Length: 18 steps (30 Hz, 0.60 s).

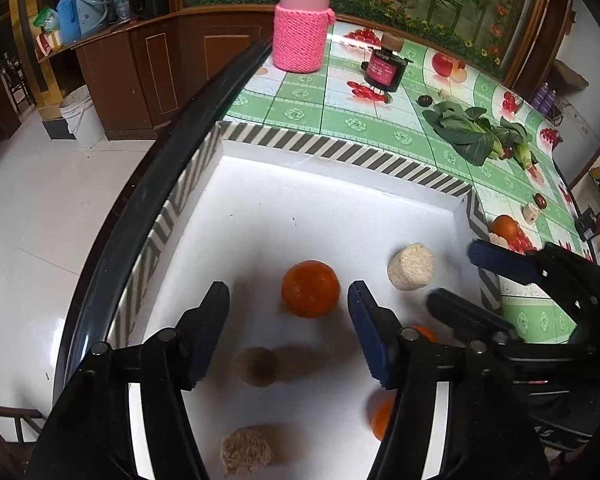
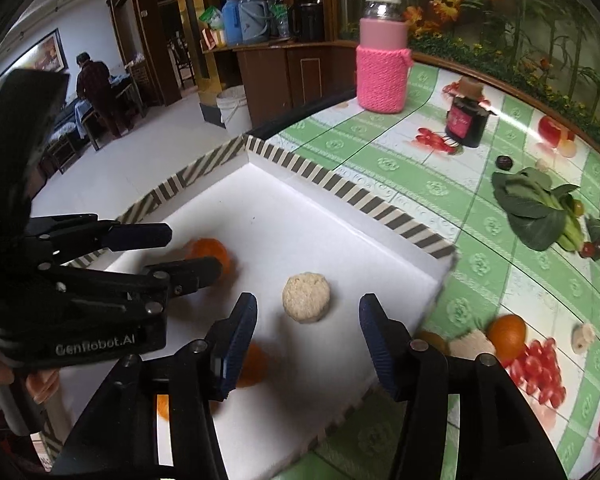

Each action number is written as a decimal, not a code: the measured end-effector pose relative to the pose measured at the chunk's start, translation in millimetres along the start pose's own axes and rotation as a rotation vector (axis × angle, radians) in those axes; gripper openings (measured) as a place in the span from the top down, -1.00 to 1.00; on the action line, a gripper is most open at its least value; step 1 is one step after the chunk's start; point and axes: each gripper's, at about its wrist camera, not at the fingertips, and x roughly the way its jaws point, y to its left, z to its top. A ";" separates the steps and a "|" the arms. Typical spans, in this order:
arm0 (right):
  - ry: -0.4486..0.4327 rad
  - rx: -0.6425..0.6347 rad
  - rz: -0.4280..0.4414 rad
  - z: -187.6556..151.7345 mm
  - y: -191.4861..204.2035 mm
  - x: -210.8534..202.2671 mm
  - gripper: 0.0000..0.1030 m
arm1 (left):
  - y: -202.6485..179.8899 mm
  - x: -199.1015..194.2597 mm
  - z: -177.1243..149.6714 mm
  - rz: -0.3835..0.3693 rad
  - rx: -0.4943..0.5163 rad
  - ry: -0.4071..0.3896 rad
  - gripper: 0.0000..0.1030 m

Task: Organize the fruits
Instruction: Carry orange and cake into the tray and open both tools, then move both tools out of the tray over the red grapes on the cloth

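Observation:
A white tray with a striped rim sits on the green fruit-print table. In it lie an orange, a beige round piece, a brown kiwi-like fruit, a tan lump and more orange fruit. My left gripper is open and empty just above the orange. My right gripper is open and empty over the beige piece. Another orange lies outside the tray.
A pink knit-covered jar and a dark jar stand at the far side. Leafy greens and small dark fruits lie on the right. The table's black edge runs left of the tray.

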 end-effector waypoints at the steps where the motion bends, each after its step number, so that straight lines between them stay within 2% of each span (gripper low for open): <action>1: -0.010 0.006 -0.006 -3.7 -2.0 -7.3 -0.10 | -1.4 -3.0 -0.9 0.005 0.001 -0.007 -0.28; 2: -0.016 0.010 -0.010 -5.7 -3.4 -11.4 -0.14 | -3.2 -6.2 -2.5 0.011 0.003 -0.016 -0.35; 8: -0.068 0.064 -0.034 -29.2 -18.6 -47.8 -0.22 | -24.8 -29.3 -12.3 0.019 0.031 -0.074 -0.35; 18: -0.083 0.186 -0.132 -85.9 -73.4 -94.9 -0.27 | -82.8 -49.7 -25.7 -0.093 0.090 -0.082 -0.35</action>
